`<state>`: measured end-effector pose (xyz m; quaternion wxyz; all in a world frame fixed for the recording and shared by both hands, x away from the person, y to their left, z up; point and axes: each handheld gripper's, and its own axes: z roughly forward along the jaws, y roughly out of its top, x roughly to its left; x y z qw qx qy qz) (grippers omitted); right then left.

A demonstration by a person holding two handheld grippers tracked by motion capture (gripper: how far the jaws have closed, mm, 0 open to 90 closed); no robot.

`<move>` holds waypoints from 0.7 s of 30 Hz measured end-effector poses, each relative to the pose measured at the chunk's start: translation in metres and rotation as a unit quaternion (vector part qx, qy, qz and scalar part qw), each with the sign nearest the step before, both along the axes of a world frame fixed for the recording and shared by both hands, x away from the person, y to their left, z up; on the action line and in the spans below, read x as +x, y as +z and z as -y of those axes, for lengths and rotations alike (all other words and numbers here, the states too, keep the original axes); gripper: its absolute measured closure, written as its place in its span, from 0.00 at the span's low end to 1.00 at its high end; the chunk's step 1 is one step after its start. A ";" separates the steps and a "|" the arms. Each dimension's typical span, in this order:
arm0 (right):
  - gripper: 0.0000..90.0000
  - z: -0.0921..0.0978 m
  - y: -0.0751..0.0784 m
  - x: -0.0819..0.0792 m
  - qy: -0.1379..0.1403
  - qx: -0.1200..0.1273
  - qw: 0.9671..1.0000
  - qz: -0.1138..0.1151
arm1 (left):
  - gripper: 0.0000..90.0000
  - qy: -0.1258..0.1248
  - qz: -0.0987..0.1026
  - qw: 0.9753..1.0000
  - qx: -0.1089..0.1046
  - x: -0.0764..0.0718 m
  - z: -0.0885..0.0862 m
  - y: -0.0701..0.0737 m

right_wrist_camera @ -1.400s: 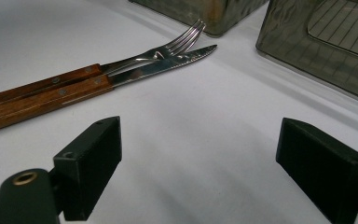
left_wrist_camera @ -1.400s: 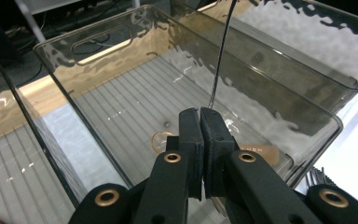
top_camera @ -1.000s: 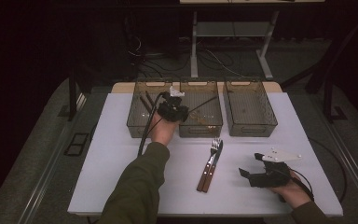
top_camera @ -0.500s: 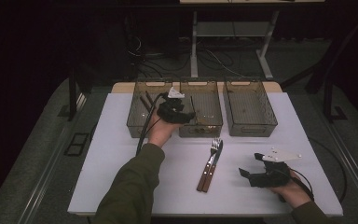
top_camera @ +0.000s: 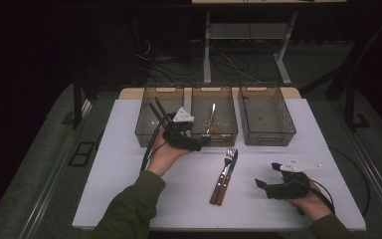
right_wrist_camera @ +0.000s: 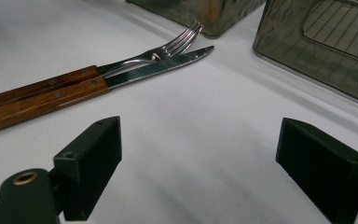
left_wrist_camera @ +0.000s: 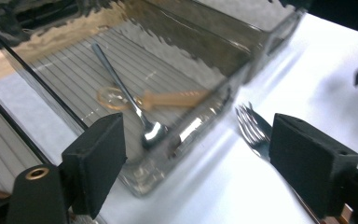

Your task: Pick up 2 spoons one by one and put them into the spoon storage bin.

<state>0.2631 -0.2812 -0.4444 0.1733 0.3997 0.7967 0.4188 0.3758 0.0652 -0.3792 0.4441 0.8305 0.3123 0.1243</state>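
Both tongs I'm running are released: left gripper (top_camera: 202,143) hangs at the middle bin's (top_camera: 214,135) front wall, spoon (left_wrist_camera: 129,100) inside. Right gripper (top_camera: 261,183) rests near fork (right_wrist_camera: 121,64) and knife (right_wrist_camera: 93,84).

Spoon (left_wrist_camera: 135,112): polished metal, mirror-bright bowl. Beside it in the bin (left_wrist_camera: 242,60), an amber translucent plastic piece (left_wrist_camera: 168,99). Bin: smoky clear plastic, rippled walls, ribbed floor. Fork (right_wrist_camera: 168,49) and knife (right_wrist_camera: 168,66), in front of the bin: shiny steel, satin reddish wood handles with metal rivets. Table (right_wrist_camera: 191,154): white, matt, smooth. Gripper pads (right_wrist_camera: 93,163): black, matt.
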 end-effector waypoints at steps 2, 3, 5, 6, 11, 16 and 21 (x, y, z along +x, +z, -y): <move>0.15 0.001 0.000 0.001 -0.002 -0.001 1.000 0.002 | 0.17 -0.008 0.004 1.000 0.000 -0.007 -0.004 -0.005; 0.15 0.001 0.000 0.000 -0.004 0.001 1.000 -0.001 | 0.17 -0.010 0.004 1.000 -0.004 -0.011 -0.005 -0.007; 0.15 0.000 0.000 0.000 -0.004 0.001 1.000 -0.002 | 0.16 -0.014 0.005 1.000 -0.001 -0.017 -0.009 -0.011; 0.15 0.000 0.000 0.000 -0.003 0.001 1.000 -0.001 | 0.16 -0.013 0.002 1.000 -0.005 -0.020 -0.010 -0.013; 0.15 0.000 0.000 0.000 -0.002 -0.001 1.000 0.003 | 0.16 -0.016 -0.001 1.000 -0.005 -0.033 -0.017 -0.020; 0.15 0.001 0.001 -0.001 -0.002 -0.003 1.000 0.006 | 0.16 -0.020 -0.001 1.000 -0.003 -0.042 -0.020 -0.024; 0.15 0.000 0.000 -0.001 0.000 -0.006 1.000 0.007 | 0.16 -0.023 -0.001 1.000 -0.002 -0.052 -0.025 -0.029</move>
